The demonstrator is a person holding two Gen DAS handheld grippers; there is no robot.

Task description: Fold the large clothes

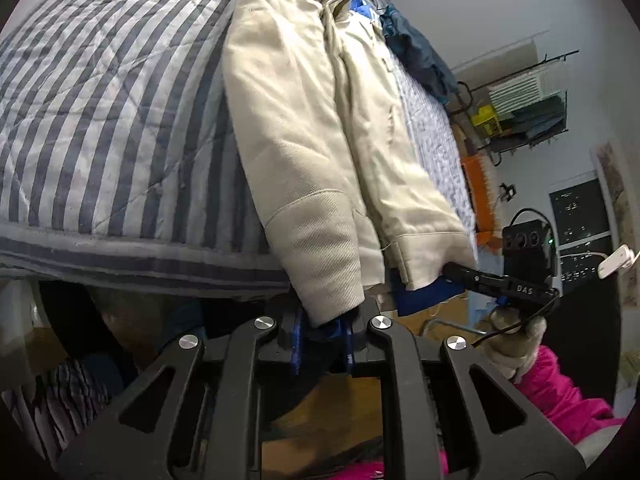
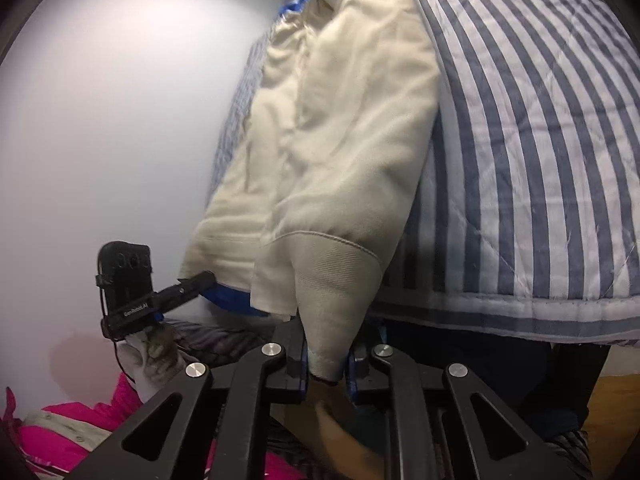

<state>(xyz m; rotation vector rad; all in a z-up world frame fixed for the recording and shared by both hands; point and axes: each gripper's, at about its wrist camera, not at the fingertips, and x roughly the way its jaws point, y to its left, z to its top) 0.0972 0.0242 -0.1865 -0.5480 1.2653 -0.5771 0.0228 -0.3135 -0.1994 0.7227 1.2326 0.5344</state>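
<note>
A cream jacket with blue lining lies along the edge of a bed. My left gripper is shut on the ribbed cuff of one sleeve. My right gripper is shut on the ribbed cuff of the other sleeve; the jacket body stretches away from it. Each view shows the other gripper pinching the hem: the right gripper in the left wrist view, the left gripper in the right wrist view.
A blue-and-white striped quilt covers the bed beside the jacket. A dark blue garment lies further along. A wall shelf and an orange object stand at the right. The person's pink sleeve is near.
</note>
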